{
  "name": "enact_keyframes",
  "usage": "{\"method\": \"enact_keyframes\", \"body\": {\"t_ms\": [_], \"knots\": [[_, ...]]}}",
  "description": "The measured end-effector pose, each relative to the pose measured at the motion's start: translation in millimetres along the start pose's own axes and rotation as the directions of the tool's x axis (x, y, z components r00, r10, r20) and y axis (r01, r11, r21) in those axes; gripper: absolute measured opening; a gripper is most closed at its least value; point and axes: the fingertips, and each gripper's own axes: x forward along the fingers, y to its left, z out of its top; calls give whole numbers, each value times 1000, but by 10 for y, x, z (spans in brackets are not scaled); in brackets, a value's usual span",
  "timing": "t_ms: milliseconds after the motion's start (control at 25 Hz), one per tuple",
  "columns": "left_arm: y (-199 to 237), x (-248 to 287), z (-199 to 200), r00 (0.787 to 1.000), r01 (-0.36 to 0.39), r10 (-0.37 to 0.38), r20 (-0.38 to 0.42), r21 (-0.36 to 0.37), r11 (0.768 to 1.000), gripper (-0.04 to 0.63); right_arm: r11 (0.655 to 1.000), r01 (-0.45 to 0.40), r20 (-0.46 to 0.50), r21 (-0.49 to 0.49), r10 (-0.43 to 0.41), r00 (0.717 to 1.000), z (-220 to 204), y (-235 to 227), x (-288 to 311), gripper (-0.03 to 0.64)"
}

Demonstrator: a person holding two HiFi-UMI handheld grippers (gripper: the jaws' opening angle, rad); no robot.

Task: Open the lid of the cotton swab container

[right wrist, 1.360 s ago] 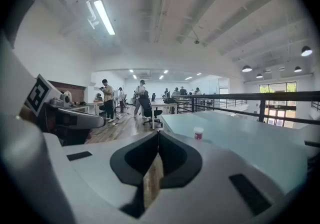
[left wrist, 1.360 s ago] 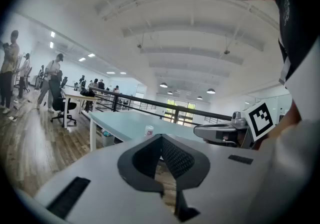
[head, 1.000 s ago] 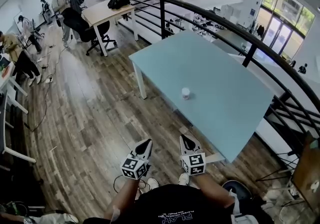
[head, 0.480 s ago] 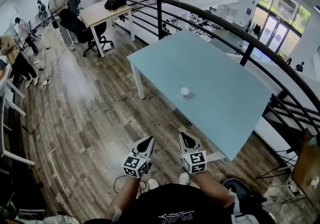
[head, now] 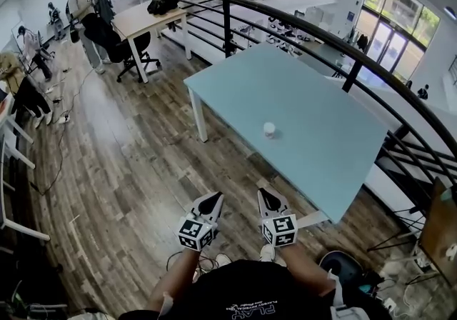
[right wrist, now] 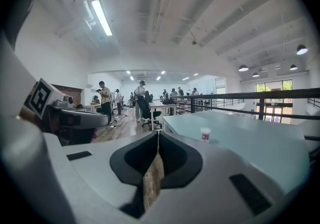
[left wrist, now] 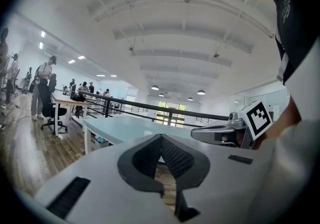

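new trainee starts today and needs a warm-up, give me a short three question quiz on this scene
1. True or false: the cotton swab container stands untouched, well beyond the left hand-held gripper and the right hand-held gripper.
2. Where does the container stand? A) on the wooden floor B) on the light blue table C) on an office chair
3. Fill in: the jaws of both hand-held grippers are ____, with nothing between them.
Key: 1 true; 2 B; 3 shut
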Motion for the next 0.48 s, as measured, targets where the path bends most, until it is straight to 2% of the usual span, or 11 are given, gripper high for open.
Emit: {"method": "enact_keyframes", "body": {"t_ms": [240, 480], "knots": [[143, -196, -126, 1000, 18, -18, -15, -5, 1000, 12, 1000, 15, 6, -5, -15, 1000, -10, 229, 20, 20], [232, -243, -131, 1000, 26, -27, -11, -19, 999, 12, 999, 51, 33, -8, -51, 998, 29, 262, 5, 20]]}}
